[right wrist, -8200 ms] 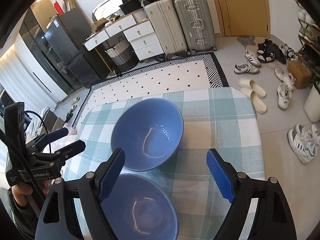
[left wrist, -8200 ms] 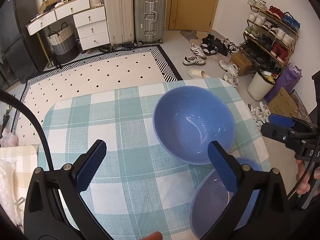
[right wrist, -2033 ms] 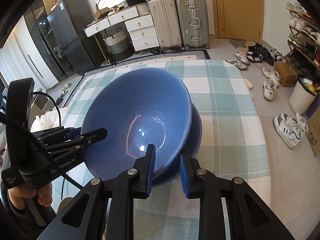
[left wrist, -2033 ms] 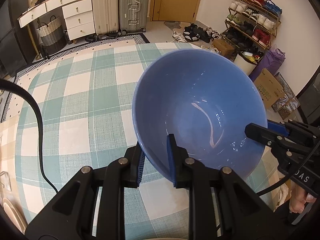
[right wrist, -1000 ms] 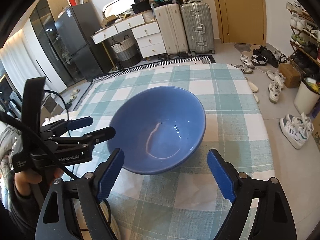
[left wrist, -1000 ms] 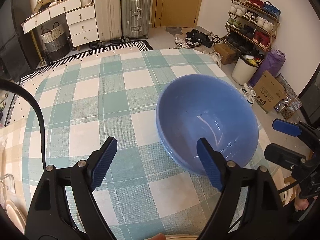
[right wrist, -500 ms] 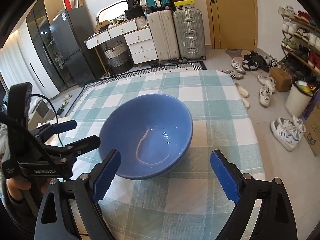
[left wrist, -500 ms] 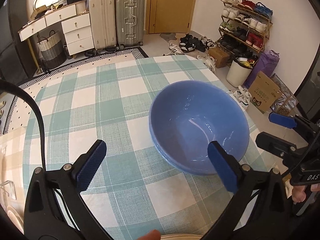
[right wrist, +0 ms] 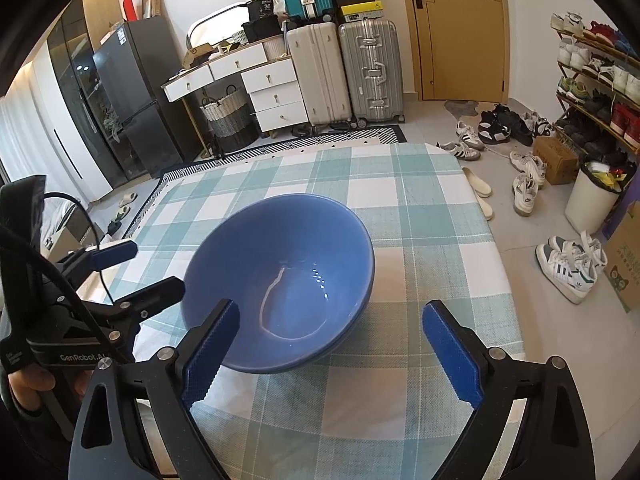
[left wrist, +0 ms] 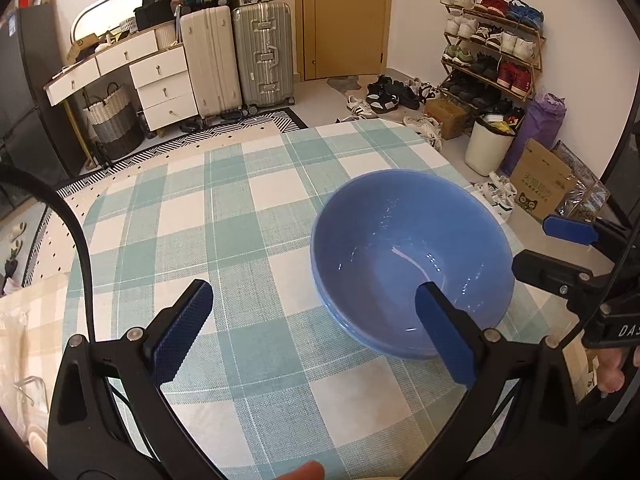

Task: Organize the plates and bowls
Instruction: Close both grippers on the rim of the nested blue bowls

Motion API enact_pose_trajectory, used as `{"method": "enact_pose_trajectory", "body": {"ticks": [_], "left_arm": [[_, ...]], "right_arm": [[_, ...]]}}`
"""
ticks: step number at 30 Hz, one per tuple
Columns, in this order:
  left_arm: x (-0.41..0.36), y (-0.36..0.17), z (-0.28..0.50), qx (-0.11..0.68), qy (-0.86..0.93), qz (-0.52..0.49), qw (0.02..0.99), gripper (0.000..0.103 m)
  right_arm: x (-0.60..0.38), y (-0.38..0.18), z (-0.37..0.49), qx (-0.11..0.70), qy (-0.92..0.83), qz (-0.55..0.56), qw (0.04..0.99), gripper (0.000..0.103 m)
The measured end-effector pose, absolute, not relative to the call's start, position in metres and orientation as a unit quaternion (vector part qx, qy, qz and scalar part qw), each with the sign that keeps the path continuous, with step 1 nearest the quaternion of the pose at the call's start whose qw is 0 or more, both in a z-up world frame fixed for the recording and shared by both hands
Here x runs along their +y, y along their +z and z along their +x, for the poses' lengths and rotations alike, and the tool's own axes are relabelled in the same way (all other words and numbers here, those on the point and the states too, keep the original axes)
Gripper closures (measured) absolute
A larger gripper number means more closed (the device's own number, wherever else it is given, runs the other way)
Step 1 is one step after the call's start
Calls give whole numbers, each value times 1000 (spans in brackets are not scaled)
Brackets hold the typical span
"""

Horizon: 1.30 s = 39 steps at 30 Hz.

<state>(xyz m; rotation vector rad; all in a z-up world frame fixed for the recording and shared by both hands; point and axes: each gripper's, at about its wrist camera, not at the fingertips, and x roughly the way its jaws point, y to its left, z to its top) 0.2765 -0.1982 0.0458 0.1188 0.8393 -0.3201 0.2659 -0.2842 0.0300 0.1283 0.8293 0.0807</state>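
Two blue bowls are stacked, one nested inside the other (left wrist: 412, 264), on the green and white checked tablecloth (left wrist: 240, 220). The stack also shows in the right wrist view (right wrist: 280, 276). My left gripper (left wrist: 316, 332) is open and empty, just in front of the stack and to its left. My right gripper (right wrist: 332, 348) is open and empty, in front of the stack. The right gripper shows at the right edge of the left wrist view (left wrist: 568, 252), and the left gripper at the left of the right wrist view (right wrist: 132, 268).
The table's far edge (right wrist: 360, 148) drops to a patterned rug (left wrist: 180, 144). Suitcases (left wrist: 240, 60), white drawers (left wrist: 156, 80), a shoe rack (left wrist: 496, 48), loose shoes and a white bin (left wrist: 488, 140) stand on the floor beyond.
Both grippers held one bowl's rim over the other, then opened with the bowl nested in the other. Since then both have drawn back and risen a little.
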Motion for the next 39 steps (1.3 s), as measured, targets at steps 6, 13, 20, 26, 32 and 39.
{"method": "enact_pose_trajectory", "body": {"ticks": [6, 13, 20, 26, 32, 39], "left_arm": [[-200, 43, 279, 412, -158, 54, 896, 2], [-203, 35, 287, 422, -160, 57, 890, 2], [-208, 24, 298, 436, -166, 53, 883, 3], [-210, 9, 315, 457, -169, 41, 872, 9], [-215, -3, 324, 469, -182, 35, 863, 27], [-224, -15, 329, 482, -187, 42, 855, 39]], "right_arm": [[-287, 25, 273, 408, 36, 64, 910, 9], [-287, 18, 280, 414, 40, 67, 907, 9], [-287, 8, 290, 421, 47, 79, 902, 9], [-283, -4, 304, 434, 44, 86, 896, 9], [-282, -16, 314, 446, 46, 94, 889, 9], [-278, -25, 319, 448, 53, 83, 889, 9]]}}
